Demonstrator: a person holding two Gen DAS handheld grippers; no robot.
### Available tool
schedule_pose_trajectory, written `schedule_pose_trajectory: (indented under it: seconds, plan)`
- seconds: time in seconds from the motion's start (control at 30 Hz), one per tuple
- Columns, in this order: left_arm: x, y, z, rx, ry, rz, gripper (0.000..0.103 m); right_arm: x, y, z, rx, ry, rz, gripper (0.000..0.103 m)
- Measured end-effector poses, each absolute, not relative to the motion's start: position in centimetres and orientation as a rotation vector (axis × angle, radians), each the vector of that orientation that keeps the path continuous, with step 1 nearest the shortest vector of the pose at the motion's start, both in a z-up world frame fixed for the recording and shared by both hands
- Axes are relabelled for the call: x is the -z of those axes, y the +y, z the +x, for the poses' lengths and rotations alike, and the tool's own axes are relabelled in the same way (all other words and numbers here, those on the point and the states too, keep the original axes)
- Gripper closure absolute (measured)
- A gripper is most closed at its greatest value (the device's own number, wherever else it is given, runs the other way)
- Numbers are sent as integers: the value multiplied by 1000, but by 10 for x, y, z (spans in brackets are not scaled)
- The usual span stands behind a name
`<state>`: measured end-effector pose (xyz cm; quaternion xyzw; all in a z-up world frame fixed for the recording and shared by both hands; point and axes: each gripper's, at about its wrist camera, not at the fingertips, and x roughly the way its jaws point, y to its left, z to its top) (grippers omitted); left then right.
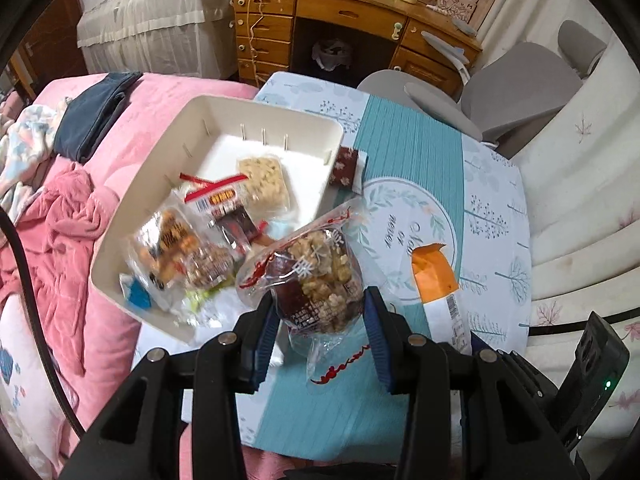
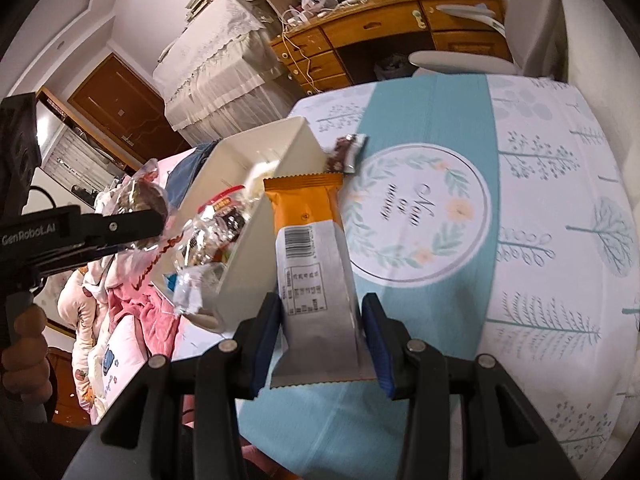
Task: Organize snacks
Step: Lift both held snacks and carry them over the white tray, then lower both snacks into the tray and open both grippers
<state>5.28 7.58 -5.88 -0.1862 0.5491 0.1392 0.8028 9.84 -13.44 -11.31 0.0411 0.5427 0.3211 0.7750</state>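
My left gripper (image 1: 322, 300) is shut on a clear bag of walnut and date snacks (image 1: 316, 276), held in the air beside the near right corner of the white bin (image 1: 280, 114). Several wrapped snacks lie inside the bin. My right gripper (image 2: 320, 308) is shut on an orange and silver packet (image 2: 312, 248), lifted over the table by the bin's wall (image 2: 256, 248). The packet (image 1: 434, 276) also shows in the left wrist view. In the right wrist view the left gripper (image 2: 158, 220) hangs at the left with its bag (image 2: 136, 196). A small brown packet (image 1: 346, 166) lies on the table against the bin.
The table wears a white and teal cloth (image 2: 540, 200) with a round floral print. A pink bed with crumpled clothes (image 1: 60, 220) borders the bin's left side. Grey chair (image 1: 520, 88) and wooden desk (image 1: 360, 12) stand beyond the table. A person's hand (image 2: 24, 344) grips the left handle.
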Motion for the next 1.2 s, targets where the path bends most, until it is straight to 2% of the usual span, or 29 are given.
schedule_pose_trajectory:
  seconds: [0.4, 0.93, 1.0, 1.07, 1.1, 1.2]
  plan:
    - [73, 151, 64, -105, 1170, -381, 63, 105, -47, 75, -626, 1089, 29, 61]
    - [98, 249, 58, 96, 1234, -319, 61, 111, 49, 53, -437, 1077, 149, 59]
    - [100, 256, 57, 111, 1245, -309, 53, 113, 52, 50, -402, 1074, 161, 59]
    - [101, 261, 56, 112, 1257, -297, 26, 119, 55, 48, -359, 1093, 191, 55]
    - [101, 264, 56, 104, 1257, -290, 23, 123, 55, 48, -337, 1111, 210, 50]
    - [100, 272, 56, 101, 1266, -281, 22, 130, 53, 44, -291, 1143, 254, 47]
